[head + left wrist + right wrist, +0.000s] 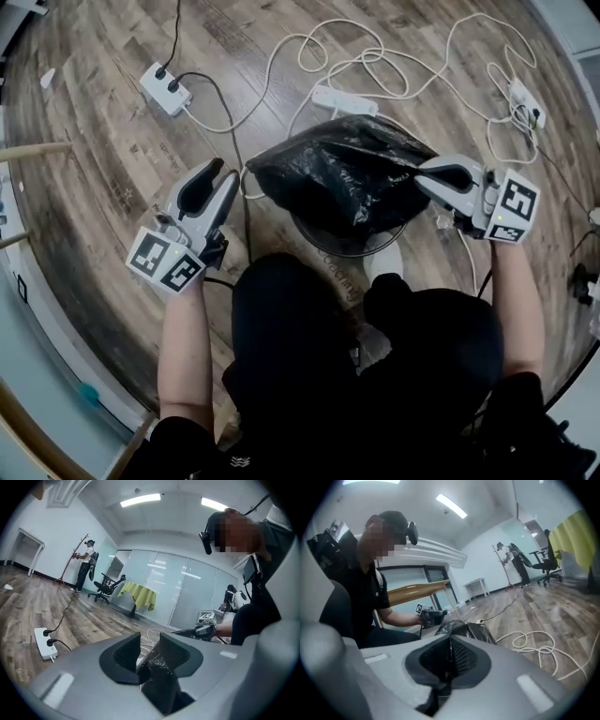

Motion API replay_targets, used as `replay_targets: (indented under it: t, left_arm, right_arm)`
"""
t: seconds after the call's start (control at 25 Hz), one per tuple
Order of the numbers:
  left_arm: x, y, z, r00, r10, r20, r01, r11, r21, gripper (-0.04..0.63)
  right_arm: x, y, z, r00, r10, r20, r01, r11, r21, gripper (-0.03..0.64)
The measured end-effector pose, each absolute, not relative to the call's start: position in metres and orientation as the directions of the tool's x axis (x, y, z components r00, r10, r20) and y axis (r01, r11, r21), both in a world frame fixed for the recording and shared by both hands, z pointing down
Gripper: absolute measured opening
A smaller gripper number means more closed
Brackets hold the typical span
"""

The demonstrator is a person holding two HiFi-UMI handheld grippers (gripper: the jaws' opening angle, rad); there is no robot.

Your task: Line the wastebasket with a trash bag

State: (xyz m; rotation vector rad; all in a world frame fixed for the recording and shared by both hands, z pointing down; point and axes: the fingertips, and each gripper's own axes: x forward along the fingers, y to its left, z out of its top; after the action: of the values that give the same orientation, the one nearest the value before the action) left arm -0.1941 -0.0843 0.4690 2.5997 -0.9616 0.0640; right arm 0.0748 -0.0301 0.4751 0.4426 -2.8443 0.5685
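A black trash bag (342, 169) hangs bunched and stretched between my two grippers, above the dark round wastebasket (328, 248) on the floor in front of my knees. My left gripper (228, 172) is at the bag's left corner. In the left gripper view a wad of black plastic (161, 660) is pinched between its part-closed jaws (150, 639). My right gripper (419, 172) holds the bag's right edge, its jaws pressed together (451, 641) on thin film, and the bag (466, 630) bulges just beyond them. The bag covers most of the basket.
White power strips (166, 89) (344, 100) and looping white cables (375, 56) lie on the wooden floor beyond the basket. My legs in black fill the near side. Far off stand an office chair (108, 585), a yellow-draped table (138, 595) and a standing person (86, 569).
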Motion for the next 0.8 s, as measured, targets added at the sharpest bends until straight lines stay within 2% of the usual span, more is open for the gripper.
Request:
replay_targets:
  t: [0.24,0.36,0.48,0.64,0.72,0.8]
  left_arm:
    - [-0.157,-0.081,0.438,0.812,-0.556,0.175,-0.583,-0.781,0.226,0.137]
    - [-0.129,-0.069,0.428,0.831,-0.510,0.221,-0.543,-0.829,0.134,0.144]
    - [-0.098,-0.062,0.423,0.850,-0.457,0.262,-0.487,-0.872,0.058,0.160]
    - [-0.059,-0.045,0.431,0.858,-0.383,0.342,-0.395,-0.918,-0.036,0.199]
    - [-0.040,-0.041,0.421,0.866,-0.363,0.343,-0.362,-0.930,-0.071,0.209]
    - [-0.029,-0.038,0.406,0.870,-0.363,0.332,-0.356,-0.931,-0.084,0.224]
  right_arm:
    - [0.052,0.044,0.465,-0.946,-0.016,0.325,-0.122,0.943,-0.310,0.003]
    - [0.052,0.078,0.466,-0.938,0.113,0.328,0.004,0.950,-0.313,0.002]
    - [0.054,0.091,0.465,-0.942,0.175,0.285,0.085,0.949,-0.302,0.003]
    - [0.064,0.115,0.490,-0.888,0.318,0.332,0.195,0.915,-0.354,0.003]
    - [0.064,0.115,0.477,-0.905,0.337,0.261,0.238,0.908,-0.345,0.008]
    - [0.063,0.105,0.441,-0.946,0.300,0.121,0.244,0.907,-0.343,0.083]
